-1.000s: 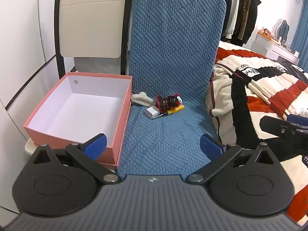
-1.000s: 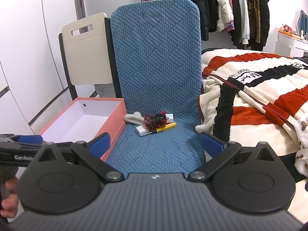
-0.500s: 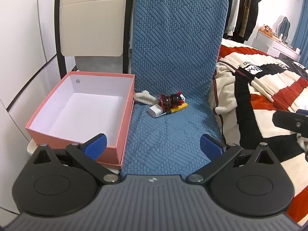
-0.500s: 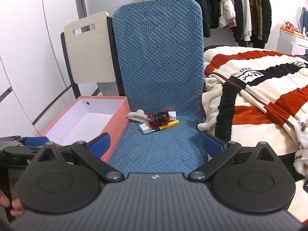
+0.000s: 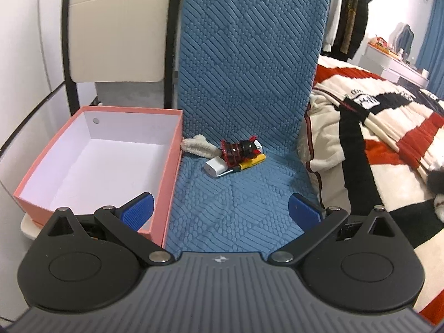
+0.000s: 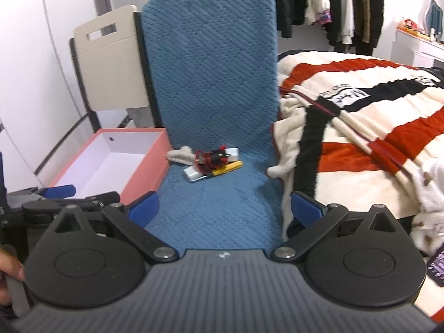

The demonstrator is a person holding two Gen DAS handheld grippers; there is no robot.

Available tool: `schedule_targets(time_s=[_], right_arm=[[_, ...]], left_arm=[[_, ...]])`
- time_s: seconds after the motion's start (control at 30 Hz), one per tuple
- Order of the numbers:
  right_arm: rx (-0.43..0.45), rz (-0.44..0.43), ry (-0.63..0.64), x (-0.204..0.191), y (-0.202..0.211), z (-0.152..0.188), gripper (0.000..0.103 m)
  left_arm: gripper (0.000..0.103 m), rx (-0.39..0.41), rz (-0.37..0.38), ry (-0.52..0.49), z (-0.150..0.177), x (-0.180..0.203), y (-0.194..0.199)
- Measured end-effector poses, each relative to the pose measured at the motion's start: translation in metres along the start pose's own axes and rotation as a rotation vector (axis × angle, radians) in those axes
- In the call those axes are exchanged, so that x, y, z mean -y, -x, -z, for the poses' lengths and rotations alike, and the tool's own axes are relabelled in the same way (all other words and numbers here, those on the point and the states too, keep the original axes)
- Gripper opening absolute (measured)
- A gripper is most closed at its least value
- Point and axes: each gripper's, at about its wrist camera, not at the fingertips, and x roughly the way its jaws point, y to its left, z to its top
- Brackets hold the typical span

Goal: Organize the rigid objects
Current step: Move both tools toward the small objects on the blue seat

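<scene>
You've pushed both in closer to the chair since a second ago, so the pile looks bigger now. Your left hand-held gripper [image 5: 220, 208] and right hand-held gripper [image 6: 224, 208] are both spread wide, holding nothing. Past them, the red-black toy [image 5: 240, 151], white charger [image 5: 215, 167] and yellow marker [image 5: 251, 163] sit bunched at the back of the blue seat cushion [image 5: 236, 202]. The pink box [image 5: 169, 172] beside it is empty, so basically nothing's sorted yet.

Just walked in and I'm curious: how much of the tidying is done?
Nothing is sorted yet: the pink cardboard box is empty. Both grippers, left and right, are open and hold nothing. The red-and-black toy, white charger and yellow marker lie on the blue chair cushion.
</scene>
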Motion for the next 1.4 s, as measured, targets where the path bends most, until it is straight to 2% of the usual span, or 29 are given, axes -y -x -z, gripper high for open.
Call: schedule_targets(time_s=[0.23,0.37,0.47,0.53,0.63,0.93,1.17,1.4], right_arm=[[-0.084,0.002,0.013,0.006,-0.006,-0.019,0.103],[-0.101,-0.053,0.031,-0.001,-0.01,-0.027,0.103],[-0.128,-0.09,-0.003,-0.002,-0.017,-0.033,0.103],[-0.106,-0.129,-0.02,-0.003,-0.015,-0.038,0.103],[-0.083,-0.121,0.009,-0.011,-0.017,-0.042,0.103],[-0.114,-0.165,-0.007,-0.013,-0.033,-0.047,0.103],[-0.099,-0.12,-0.025,-0.013,-0.049,-0.05,0.103],[-0.116,-0.096,0.009,-0.022,-0.074,-0.052,0.103]], left_arm=[[0.103,-0.038,-0.019,-0.025,0.003,0.009,-0.035],[0.103,-0.052,-0.012,-0.022,0.007,0.014,-0.049],[0.103,-0.058,0.005,-0.006,0.008,0.018,-0.056],[0.103,-0.064,0.014,0.007,0.009,0.019,-0.061],[0.103,-0.068,0.024,0.017,0.011,0.021,-0.068],[0.103,-0.075,0.028,0.044,0.01,0.015,-0.084],[0.103,-0.075,0.026,0.051,0.012,0.008,-0.101],[0.103,-0.077,-0.008,0.075,0.008,-0.004,-0.125]])
